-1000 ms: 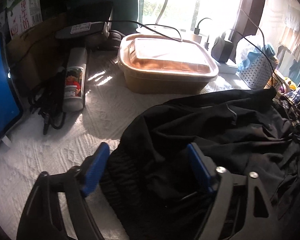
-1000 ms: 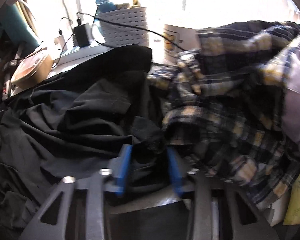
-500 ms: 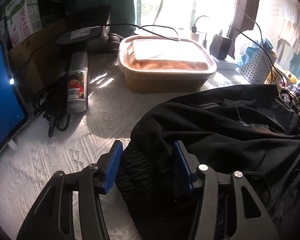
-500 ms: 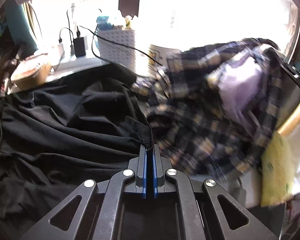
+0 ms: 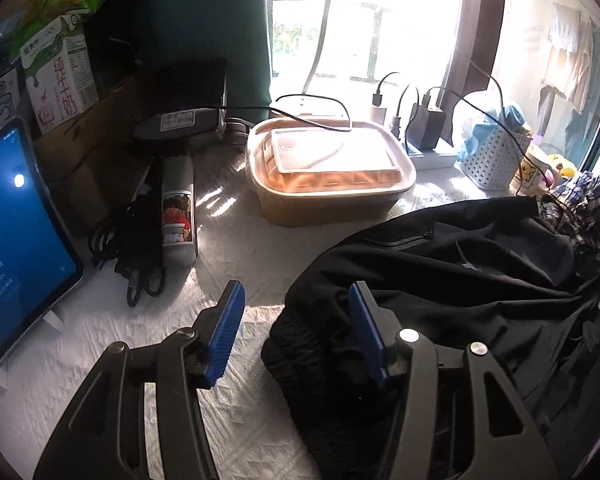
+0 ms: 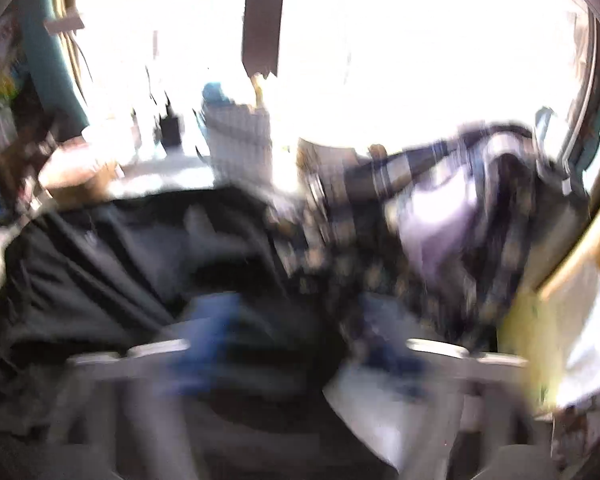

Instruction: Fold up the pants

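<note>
Right jaws sprang apart; pants (image 6: 112, 264) lie between.

Right wrist view smeared by motion throughout: right gripper (image 6: 300, 340) only blue streaks, jaws opening, perhaps with black pants (image 6: 100, 272) cloth between them, contact unreadable. Plaid shirt (image 6: 440, 240) pattern blurred; window washed out white. In the left wrist view, pants (image 5: 460, 280) cut off at right and bottom edges; tablet (image 5: 16, 240) cropped at left; carton (image 5: 60, 76) print too small to read.
</note>
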The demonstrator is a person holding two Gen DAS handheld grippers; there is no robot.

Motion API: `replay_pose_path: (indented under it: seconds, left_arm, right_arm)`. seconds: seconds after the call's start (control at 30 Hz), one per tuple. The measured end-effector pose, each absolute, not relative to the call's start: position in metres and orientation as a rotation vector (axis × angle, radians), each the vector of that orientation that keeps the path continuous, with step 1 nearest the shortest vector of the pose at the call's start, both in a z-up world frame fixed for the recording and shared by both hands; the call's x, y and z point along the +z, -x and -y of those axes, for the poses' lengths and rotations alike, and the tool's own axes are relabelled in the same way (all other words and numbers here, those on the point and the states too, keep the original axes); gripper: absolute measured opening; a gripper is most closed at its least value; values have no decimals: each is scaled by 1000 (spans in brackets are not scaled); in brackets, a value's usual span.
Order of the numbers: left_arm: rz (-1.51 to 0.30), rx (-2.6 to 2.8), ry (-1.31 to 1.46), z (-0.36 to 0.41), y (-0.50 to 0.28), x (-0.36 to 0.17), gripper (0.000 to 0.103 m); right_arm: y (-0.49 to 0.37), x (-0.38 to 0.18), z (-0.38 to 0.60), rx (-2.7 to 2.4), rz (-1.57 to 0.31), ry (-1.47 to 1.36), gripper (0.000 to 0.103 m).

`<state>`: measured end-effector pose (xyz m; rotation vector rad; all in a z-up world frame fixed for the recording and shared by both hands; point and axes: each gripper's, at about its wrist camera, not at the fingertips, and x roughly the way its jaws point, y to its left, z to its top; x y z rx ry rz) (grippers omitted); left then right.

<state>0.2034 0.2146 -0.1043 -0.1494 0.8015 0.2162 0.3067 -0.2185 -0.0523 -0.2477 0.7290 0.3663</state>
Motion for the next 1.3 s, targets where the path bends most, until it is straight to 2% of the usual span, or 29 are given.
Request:
replay_pose_path:
  seconds: [0.13,0.23,0.27,0.3,0.33,0.47,0.57,0.6,0.63,0.8,0.87,0.9,0.97,1.03,1.3]
  left_arm:
    - [-837,192,179,-217,-218,-119,54]
    - [-840,194,198,-218,-226,-128,54]
    - [-838,202,209,-219,-227,-130,54]
    - [-837,208,220,-220,-228,-132,54]
    - [-839,210,231,-221,-229,-134,54]
    - [-850,198,243,-223,-230,-142,54]
    - [-867,181,243,-224,-234,-150,54]
    - [-874,175,246,-224,-236,-153,54]
    - [-886,170,251,-225,-238,-156,54]
    - [-868,157,224,-220,-244,-156,51]
    - [-857,165,209,-219,-247,-157,41]
    - [-852,172,199,-219,-247,-157,32]
    - [-843,177,202,-221,-247,-156,26]
    - [-831,191,196,-225,-248,-154,22]
    - [-796,199,129,-235,-264,-135,20]
  right_arm:
    - [-336,-37,188,433,-682,307,103]
    - [-377,-43,168,514,-734,286,100]
    - [-388,-48,160,526,-752,296,96]
    - [-399,-54,154,533,-774,311,85]
    - [-410,-62,146,530,-800,332,78]
    - [-443,-90,131,524,-885,410,65]
    - [-467,-104,126,519,-928,453,49]
    - [-473,-107,125,530,-939,460,38]
    - [-476,-108,123,546,-947,460,30]
    - [-491,-121,111,629,-990,473,31]
    - [-490,-128,106,645,-1007,491,31]
    - [-488,-132,102,637,-1006,515,30]
    - [-487,-132,99,625,-967,536,1]
    - [-487,-126,101,562,-917,547,1]
    - [-489,-92,94,465,-780,578,1]
